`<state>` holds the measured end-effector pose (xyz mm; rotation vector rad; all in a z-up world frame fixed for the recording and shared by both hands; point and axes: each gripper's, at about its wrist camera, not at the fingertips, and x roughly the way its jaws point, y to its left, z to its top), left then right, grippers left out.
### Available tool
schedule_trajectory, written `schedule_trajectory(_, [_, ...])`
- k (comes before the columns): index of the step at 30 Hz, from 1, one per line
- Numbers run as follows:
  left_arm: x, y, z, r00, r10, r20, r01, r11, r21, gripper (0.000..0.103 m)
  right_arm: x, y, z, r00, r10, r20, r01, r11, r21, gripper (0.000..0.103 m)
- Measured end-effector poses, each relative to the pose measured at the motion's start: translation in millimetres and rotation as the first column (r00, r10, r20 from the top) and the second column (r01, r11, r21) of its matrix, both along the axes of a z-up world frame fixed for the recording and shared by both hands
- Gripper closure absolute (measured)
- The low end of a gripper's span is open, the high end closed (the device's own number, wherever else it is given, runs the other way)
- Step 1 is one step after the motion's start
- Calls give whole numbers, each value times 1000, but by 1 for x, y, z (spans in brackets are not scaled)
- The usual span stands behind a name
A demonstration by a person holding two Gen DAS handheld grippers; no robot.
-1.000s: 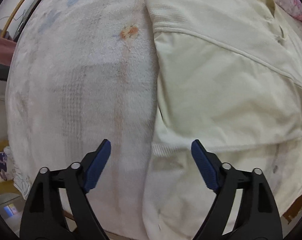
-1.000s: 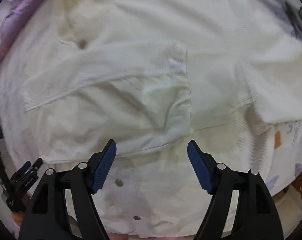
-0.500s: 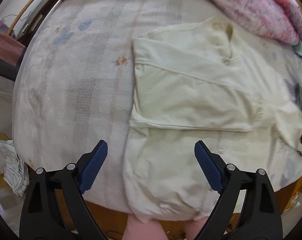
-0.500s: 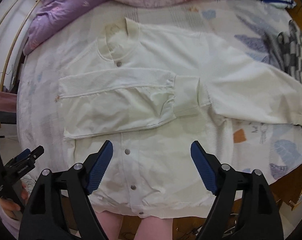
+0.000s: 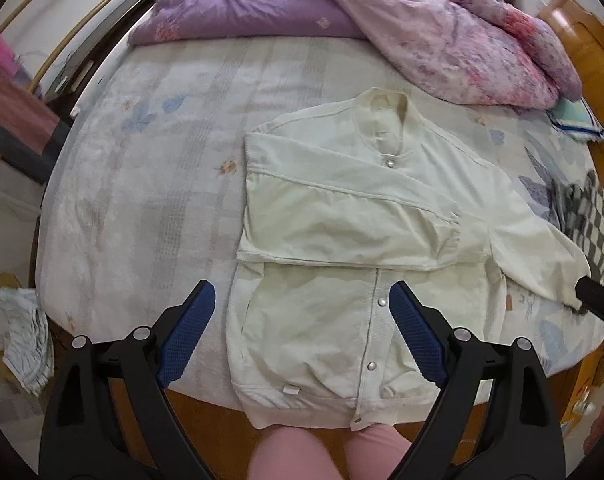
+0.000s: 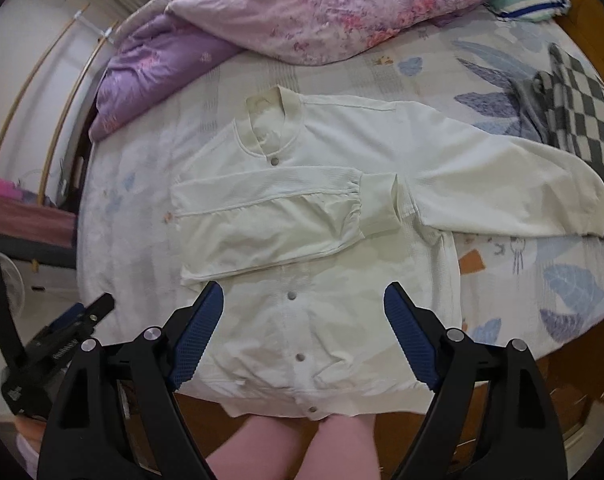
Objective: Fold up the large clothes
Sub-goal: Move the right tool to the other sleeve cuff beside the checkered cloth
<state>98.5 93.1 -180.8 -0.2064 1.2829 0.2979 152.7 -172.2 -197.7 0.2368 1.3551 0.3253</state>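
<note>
Hanging well above the bed, the right gripper [image 6: 304, 336] has its blue-padded jaws spread wide with nothing between them; only the lower front of the cream snap-button jacket [image 6: 326, 248] shows far below through the gap. The left gripper [image 5: 302, 336] is spread just as wide and is likewise empty, touching nothing. In the right wrist view it appears again at the lower left edge, though it is too blurred there to read its jaws.

The jacket lies flat, front up, on the patterned bedsheet [image 5: 161, 184], its hem hanging slightly over the near edge of the bed. One sleeve [image 6: 269, 220] is folded across the chest; the other sleeve [image 6: 514, 188] stretches out sideways, its cuff beside a black-and-white checkered garment [image 6: 582, 112]. A purple floral quilt [image 5: 442, 28] is bunched at the far side. The person's legs [image 6: 293, 452] stand against the bed's near edge.
</note>
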Motion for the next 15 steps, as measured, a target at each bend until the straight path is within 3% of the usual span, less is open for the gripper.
schedule_trajectory(8, [5, -27, 23, 988, -127, 90, 134, 989, -67, 14, -37, -18, 29, 985, -167, 39, 167, 986, -17, 21])
schedule_trajectory(15, [7, -64, 34, 954, -276, 117, 285, 956, -74, 14, -67, -43, 40, 959, -280, 37, 282, 958, -52, 18])
